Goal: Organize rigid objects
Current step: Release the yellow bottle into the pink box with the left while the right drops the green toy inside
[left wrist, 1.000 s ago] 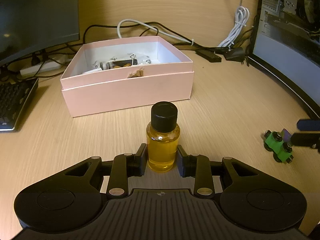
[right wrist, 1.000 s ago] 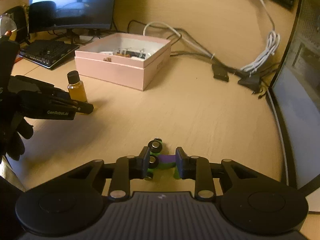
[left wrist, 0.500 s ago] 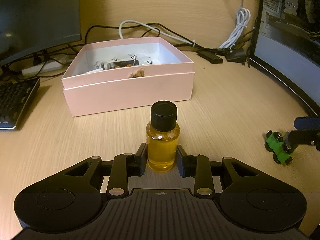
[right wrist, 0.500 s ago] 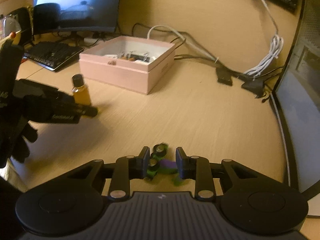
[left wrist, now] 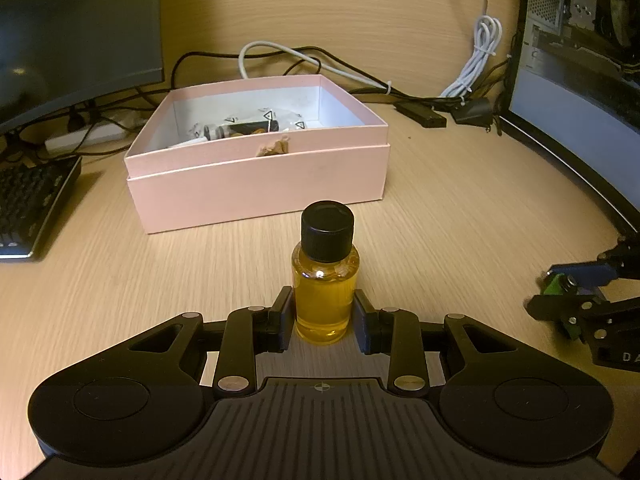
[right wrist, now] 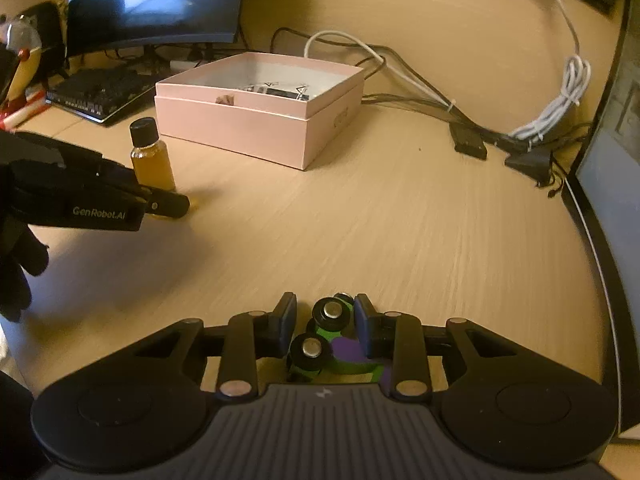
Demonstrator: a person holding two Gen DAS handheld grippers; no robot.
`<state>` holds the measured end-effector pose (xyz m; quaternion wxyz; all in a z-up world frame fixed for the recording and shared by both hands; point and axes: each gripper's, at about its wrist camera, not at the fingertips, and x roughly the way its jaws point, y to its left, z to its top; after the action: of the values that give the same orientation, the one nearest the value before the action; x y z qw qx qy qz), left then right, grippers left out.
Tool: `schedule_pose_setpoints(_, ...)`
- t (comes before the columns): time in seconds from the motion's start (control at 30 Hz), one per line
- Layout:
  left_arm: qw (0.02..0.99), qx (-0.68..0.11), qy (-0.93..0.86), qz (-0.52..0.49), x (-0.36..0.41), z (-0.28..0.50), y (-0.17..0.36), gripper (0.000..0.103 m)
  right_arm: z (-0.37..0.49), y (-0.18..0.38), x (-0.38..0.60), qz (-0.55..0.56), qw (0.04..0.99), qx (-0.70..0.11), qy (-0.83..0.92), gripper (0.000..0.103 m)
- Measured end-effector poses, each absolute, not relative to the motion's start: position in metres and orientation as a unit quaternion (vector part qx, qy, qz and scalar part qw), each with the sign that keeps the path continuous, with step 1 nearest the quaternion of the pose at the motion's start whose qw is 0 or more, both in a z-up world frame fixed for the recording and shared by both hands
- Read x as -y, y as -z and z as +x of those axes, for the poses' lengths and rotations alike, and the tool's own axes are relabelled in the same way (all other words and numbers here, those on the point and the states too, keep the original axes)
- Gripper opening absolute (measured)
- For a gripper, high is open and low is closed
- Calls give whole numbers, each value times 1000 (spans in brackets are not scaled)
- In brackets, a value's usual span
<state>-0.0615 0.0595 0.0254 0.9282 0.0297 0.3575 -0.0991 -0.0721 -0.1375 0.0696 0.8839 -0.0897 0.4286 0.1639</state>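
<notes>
1. My left claw (left wrist: 323, 318) pinches the small bottle (left wrist: 325, 280) of amber liquid, one pad pressed on each side of its lower body; the bottle stands upright on the counter (left wrist: 460, 216), black cap on top.
2. From that bottle, the pink box (left wrist: 260, 184) lies at twelve o'clock, near but apart, its top open. A few small things lie inside it against the far wall; I cannot tell what they are.
3. My right claw (right wrist: 325, 320) straddles the green and purple toy car (right wrist: 324, 344), which lies between the pads with its black wheels turned up and to the left. The jaws have just been opening a little, and a narrow gap shows at the left pad; whether the right pad touches the toy I cannot tell.
4. In the left wrist view the right claw and the toy show at three o'clock from the bottle, well apart from it.
5. In the right wrist view the bottle stands at ten o'clock from the toy, with the box just past it at eleven.
6. A keyboard (left wrist: 28, 204) lies at nine o'clock from the box, and cables (left wrist: 472, 68) trail behind it along the counter's back edge.
</notes>
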Motion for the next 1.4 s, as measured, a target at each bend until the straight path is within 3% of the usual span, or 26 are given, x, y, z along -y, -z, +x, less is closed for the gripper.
schedule_pose_setpoints(0.2,928,-359,101,12,-64,-59,-28,34,-73,-76,143,-84,878,-442,-162,17)
schedule_pose_setpoints(0.43,939,-325,111,26,-59,-61,-39,34,-78,-100,142,-78,889,-418,-169,17)
schedule_pose_setpoints(0.77,921,-354,157,34,-66,-69,-46,32,-77,-115,134,-82,893,-406,-175,17)
schedule_pose_setpoints(0.97,941,-294,167,26,-92,-77,-97,32,-72,-141,135,-68,909,-374,-169,17)
schedule_pose_setpoints(1.13,954,-246,168,-13,-105,-18,-143,32,-70,-155,133,-55,920,-353,-162,17)
schedule_pose_setpoints(1.3,949,-249,189,-30,-95,68,-156,32,-72,-158,128,-53,926,-342,-149,17)
schedule_pose_setpoints(1.4,935,-290,199,-55,-87,124,-152,33,-77,-160,130,-53,930,-338,-137,17)
